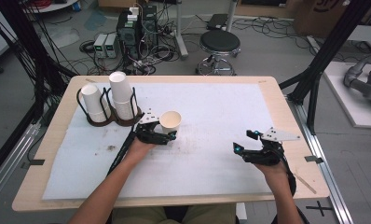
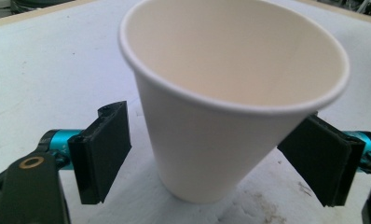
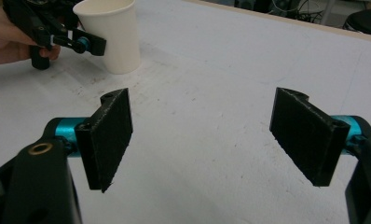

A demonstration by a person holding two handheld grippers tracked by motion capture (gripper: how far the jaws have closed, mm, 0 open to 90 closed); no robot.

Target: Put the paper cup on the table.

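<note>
A wooden table [image 1: 58, 140] carries a white sheet [image 1: 221, 107], a paper cup [image 1: 170, 120] and two cup holders [image 1: 104, 122].

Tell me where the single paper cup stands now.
In the high view the paper cup stands upright on the white table cover, left of centre, between the open jaws of the left gripper and just right of the cup holders.

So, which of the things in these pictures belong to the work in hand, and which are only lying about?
Belong to the work:
- white paper cup, upright on the sheet, between the open left gripper jaws
- two stacks of white paper cups in the dark wire holder
- right gripper, open, holding nothing

Only lying about:
- black round stool
- computer boxes and cables on the floor
</note>
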